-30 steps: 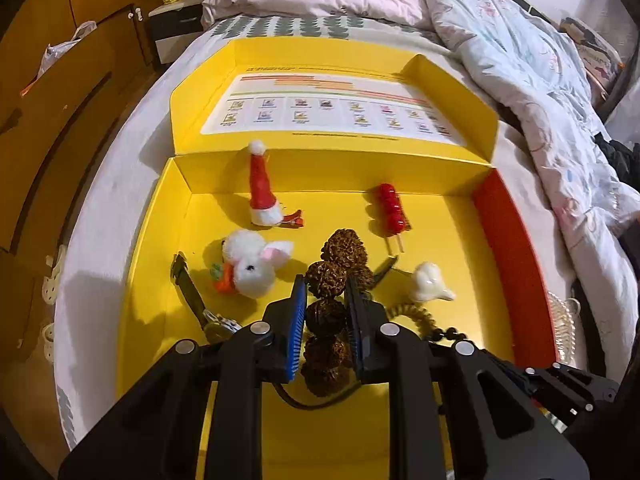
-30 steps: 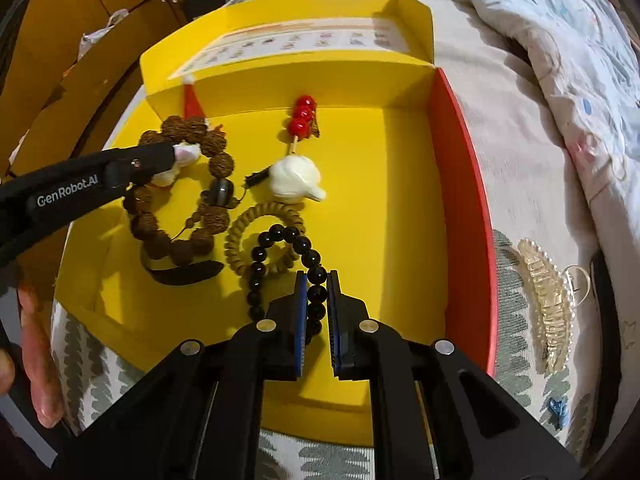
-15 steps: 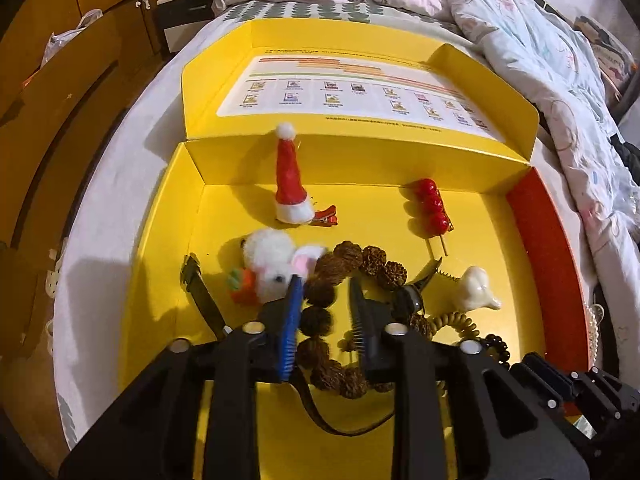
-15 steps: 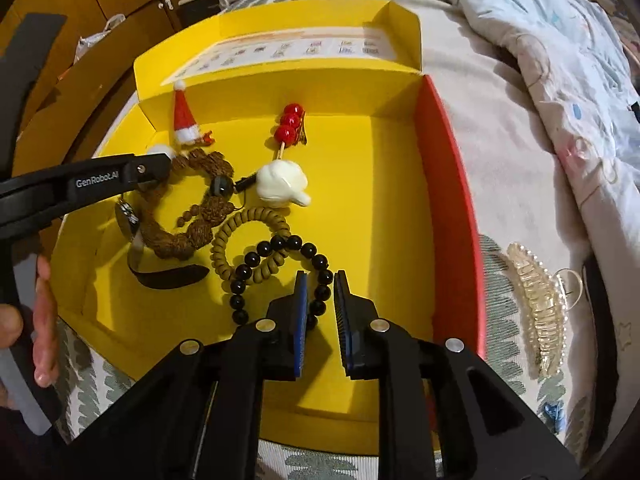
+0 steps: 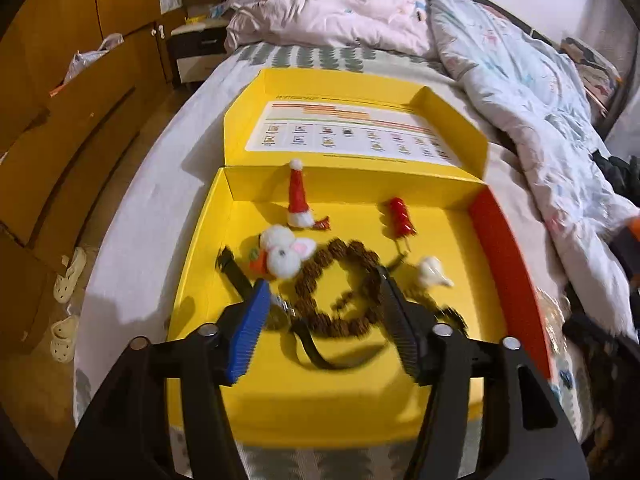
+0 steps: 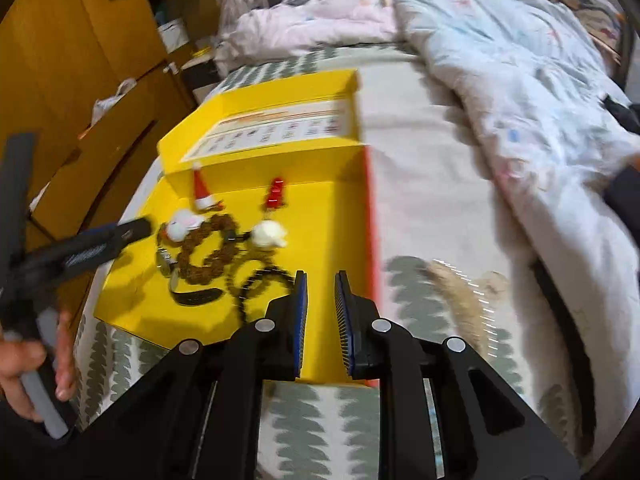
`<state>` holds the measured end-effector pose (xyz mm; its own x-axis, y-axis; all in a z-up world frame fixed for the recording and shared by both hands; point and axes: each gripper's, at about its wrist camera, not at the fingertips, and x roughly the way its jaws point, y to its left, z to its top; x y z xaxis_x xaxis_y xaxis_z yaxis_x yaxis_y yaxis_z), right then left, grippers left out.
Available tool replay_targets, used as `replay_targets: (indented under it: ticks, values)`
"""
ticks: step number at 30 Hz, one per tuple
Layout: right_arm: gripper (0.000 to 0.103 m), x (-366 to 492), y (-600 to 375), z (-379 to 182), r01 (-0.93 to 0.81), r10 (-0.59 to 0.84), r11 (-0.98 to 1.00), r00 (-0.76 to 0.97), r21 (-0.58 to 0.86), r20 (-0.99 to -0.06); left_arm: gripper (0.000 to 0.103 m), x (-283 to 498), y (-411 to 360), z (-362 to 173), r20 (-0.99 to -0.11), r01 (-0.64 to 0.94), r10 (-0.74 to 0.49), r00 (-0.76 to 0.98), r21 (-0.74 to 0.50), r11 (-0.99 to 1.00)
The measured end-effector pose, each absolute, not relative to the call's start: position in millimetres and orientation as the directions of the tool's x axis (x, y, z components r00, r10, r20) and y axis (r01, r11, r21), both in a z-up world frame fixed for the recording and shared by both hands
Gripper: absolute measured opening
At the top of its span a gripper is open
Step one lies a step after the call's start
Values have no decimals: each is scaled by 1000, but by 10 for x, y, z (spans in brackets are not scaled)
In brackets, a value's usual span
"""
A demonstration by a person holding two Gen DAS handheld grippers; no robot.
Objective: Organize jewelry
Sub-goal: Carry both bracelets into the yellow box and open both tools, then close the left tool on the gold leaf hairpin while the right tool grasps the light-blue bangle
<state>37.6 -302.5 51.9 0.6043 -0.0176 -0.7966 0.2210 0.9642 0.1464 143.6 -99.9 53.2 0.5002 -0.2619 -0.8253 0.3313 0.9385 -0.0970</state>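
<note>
A yellow box [image 5: 200,280] lies open on the bed. In it rest a brown seed-bead bracelet [image 5: 360,260], a fluffy white rabbit clip [image 5: 284,256], a Santa-hat clip [image 5: 298,200], a red candied-fruit pin [image 5: 400,220] and a white charm [image 5: 430,274]. My left gripper [image 5: 323,278] hovers above the brown bracelet. Its jaws are opening and its pads touch nothing. A black bead bracelet [image 6: 256,280] lies in the box beside a tan coil band. My right gripper [image 6: 320,276] hangs over the box's near right corner, jaws slightly apart with nothing between them.
A black strap [image 5: 236,276] lies at the box's left. A pearly hair claw [image 6: 460,296], blurred, sits on the patterned sheet right of the box. A rumpled duvet [image 5: 520,100] covers the bed's right side. Wooden cupboards [image 5: 60,120] stand left. A hand [image 6: 24,364] holds the left gripper's handle.
The left gripper let go of the brown bracelet, spread its jaws and rose. The right gripper released the black bead bracelet, lifted away and swung right toward the bed.
</note>
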Motion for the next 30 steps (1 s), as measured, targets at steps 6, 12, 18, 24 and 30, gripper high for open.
replay_targets:
  ticks: [6, 12, 18, 24, 30]
  values:
    - [20, -8, -3505, 619, 329, -85, 933, 592, 144, -801, 60, 905, -1156, 653, -807, 405, -314, 500, -102, 909]
    - [28, -270, -3700, 628, 374, -130, 921, 557, 108, -820, 64, 530, -1266, 628, -815, 451, -350, 461, -125, 884]
    - [59, -411, -3731, 507, 377, -154, 924, 528, 68, -835, 66, 147, -1439, 436, -835, 494, -360, 417, -124, 860]
    - [58, -466, -3800, 427, 380, -140, 922, 505, 73, -852, 66, -208, -1702, 197, -861, 547, -349, 372, -100, 831]
    - [59, -456, -3951, 260, 380, -96, 920, 449, 92, -888, 66, -454, -1941, -64, -889, 580, -337, 309, -104, 808]
